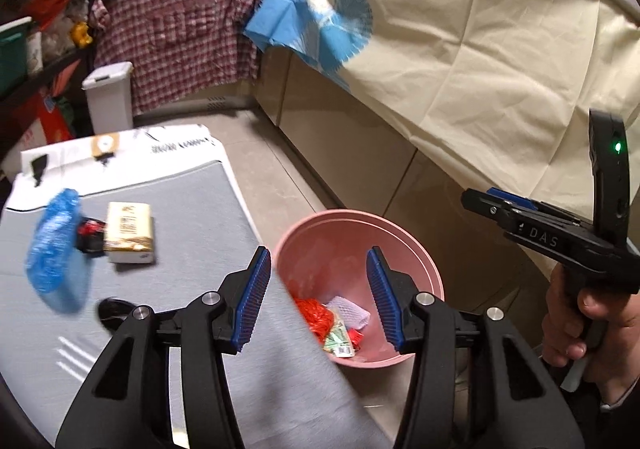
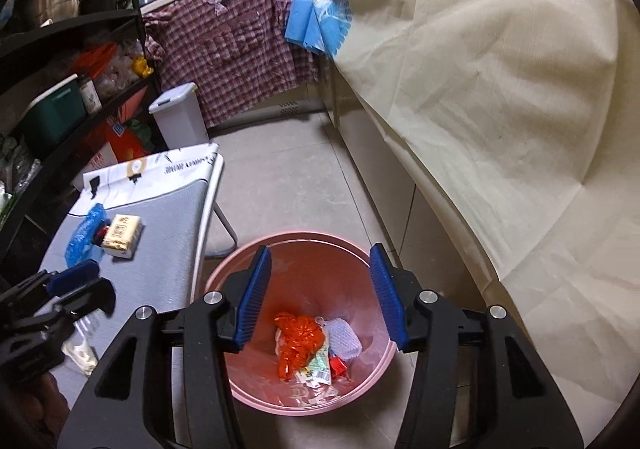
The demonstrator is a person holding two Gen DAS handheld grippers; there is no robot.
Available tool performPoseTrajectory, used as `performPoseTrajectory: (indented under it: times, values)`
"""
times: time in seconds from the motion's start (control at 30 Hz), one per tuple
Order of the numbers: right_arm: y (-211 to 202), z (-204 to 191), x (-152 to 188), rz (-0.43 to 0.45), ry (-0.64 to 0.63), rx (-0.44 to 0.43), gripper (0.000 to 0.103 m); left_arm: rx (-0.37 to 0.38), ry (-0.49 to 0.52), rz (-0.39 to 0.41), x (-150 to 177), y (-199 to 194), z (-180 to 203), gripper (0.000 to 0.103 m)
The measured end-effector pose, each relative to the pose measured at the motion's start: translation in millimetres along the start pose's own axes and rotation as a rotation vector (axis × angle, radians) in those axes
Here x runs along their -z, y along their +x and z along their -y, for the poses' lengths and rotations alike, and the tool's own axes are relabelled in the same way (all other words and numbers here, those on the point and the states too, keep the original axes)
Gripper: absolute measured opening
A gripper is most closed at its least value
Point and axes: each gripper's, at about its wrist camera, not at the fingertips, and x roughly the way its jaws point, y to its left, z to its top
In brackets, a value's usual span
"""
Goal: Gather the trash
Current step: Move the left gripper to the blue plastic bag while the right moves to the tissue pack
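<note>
Both grippers empty, jaws spread wide. Left gripper (image 1: 316, 297) hangs over the bench edge and the rim of the pink bin (image 1: 420, 249); right gripper (image 2: 320, 295) hangs right above the same bin (image 2: 224, 273), which stands on the tiled floor (image 2: 280, 177) just beside the grey bench (image 2: 168, 249). Inside the bin: orange crumpled plastic (image 2: 296, 341), white foam net (image 2: 344, 341), a printed wrapper (image 2: 320, 365) and a small red scrap (image 2: 338, 363), all touching at the bottom. On the bench, well apart from the bin: blue plastic bag (image 1: 56, 249), touching a small black-and-red item (image 1: 90, 235), which touches a yellow-white box (image 1: 130, 231). The 3 lie in a row. White lidded bin (image 2: 178, 113) stands further back by the checkered cloth (image 2: 236, 45).
</note>
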Motion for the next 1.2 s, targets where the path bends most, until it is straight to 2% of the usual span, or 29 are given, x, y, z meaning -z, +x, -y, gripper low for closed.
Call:
performPoseTrajectory:
  times: [0.23,0.4,0.5,0.63,0.7,0.93,1.2]
  values:
    - [-22.9,-16.5,-5.5,0.04,0.022,-0.052,0.048,-0.085,-0.02,0.046,-30.7,-50.4,-49.7,0.049]
    - [-30.4,-43.6,-9.1,0.054,0.005,-0.105,0.047,-0.163,-0.01,0.061,-37.1,-75.2,-90.2,0.049]
    - [-31.3,-64.1,-9.0,0.058,-0.032,-0.13,0.047,-0.202,-0.055,0.081,-34.5,-83.5,-124.4,0.049]
    - [-26.9,-88.8,-10.5,0.06,-0.057,-0.174,0.047,-0.229,-0.177,0.074,-21.2,-82.0,-173.4,0.049]
    - [-20.1,-102.4,-10.5,0.055,-0.074,-0.2,0.047,-0.245,-0.206,0.051,-14.1,-76.3,-190.3,0.049]
    - [10.5,-134.7,-11.1,0.02,-0.093,-0.257,0.049,-0.28,-0.173,0.007,3.0,-61.0,-212.3,0.049]
    - [53.5,-173.8,-15.7,-0.008,-0.086,-0.305,0.067,-0.267,-0.144,-0.02,13.2,-40.5,-215.9,0.049]
